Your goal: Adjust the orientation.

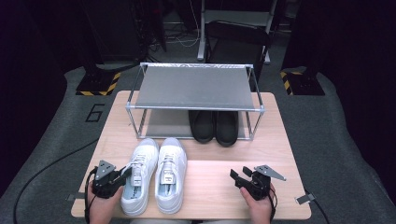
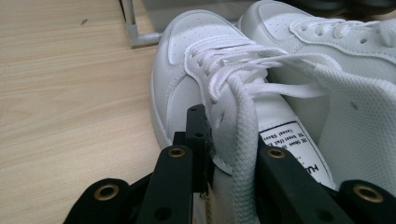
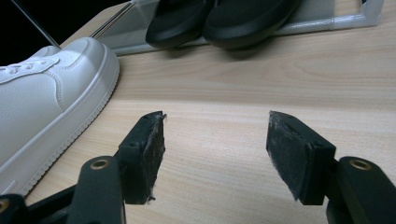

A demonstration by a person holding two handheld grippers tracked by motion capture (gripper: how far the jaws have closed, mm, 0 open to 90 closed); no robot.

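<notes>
Two white sneakers stand side by side at the table's front left, toes toward the rack. My left gripper is shut on the left white sneaker: its black jaws pinch the upper's side wall and a lace beside the tongue. The right white sneaker stands against it, untouched. My right gripper rests low over bare wood to the right of the shoes, open, with nothing between its pads.
A metal-framed shoe rack with a grey top shelf stands at the back of the wooden table. A pair of black shoes sits on its lower level, to the right.
</notes>
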